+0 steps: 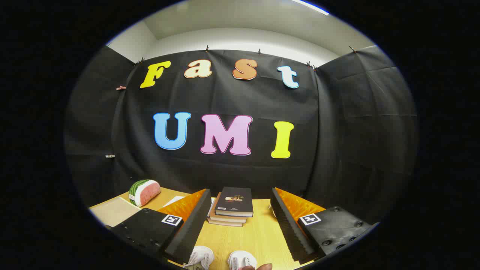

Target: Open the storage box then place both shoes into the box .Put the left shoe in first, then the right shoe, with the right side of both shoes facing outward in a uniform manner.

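Note:
My gripper (240,225) is open, its two fingers (189,228) spread wide above a wooden table (258,232) with nothing between them. Just under the fingers, at the near edge of the table, lie the tips of two white shoes: one (200,258) by the left finger, the other (242,260) a little to its right. Only their laced fronts show. A fingertip of a person's hand (264,266) touches the right-hand shoe.
A stack of books (232,208), a dark one on top, lies beyond the fingers at the middle of the table. A watermelon-slice toy (144,192) stands at the far left, next to a flat beige board (112,210). Black cloth walls close the booth behind.

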{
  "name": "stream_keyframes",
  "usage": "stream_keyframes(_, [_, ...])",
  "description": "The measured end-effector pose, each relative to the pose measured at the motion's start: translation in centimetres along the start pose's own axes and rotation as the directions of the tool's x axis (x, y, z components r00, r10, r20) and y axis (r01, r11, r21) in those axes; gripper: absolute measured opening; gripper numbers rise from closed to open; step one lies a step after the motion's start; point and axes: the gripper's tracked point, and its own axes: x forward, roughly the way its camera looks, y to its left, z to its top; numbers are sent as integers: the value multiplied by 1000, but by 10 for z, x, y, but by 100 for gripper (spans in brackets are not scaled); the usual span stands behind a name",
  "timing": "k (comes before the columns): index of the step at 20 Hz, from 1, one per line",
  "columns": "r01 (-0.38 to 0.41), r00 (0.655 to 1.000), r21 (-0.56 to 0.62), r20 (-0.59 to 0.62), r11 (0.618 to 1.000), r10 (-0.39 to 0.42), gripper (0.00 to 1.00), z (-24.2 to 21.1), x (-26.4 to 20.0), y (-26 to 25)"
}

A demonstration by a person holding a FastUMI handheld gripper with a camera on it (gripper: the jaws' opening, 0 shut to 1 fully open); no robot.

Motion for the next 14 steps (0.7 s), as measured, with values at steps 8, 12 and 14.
stream_keyframes(8, [-9, 1000, -4, 18, 1000, 9, 97, 7, -2, 9])
stream_keyframes(12, [-21, 999, -18, 24, 1000, 21, 97, 11, -3, 17])
stream_keyframes(14, [-24, 999, -32, 31, 999, 25, 97, 12, -6, 20])
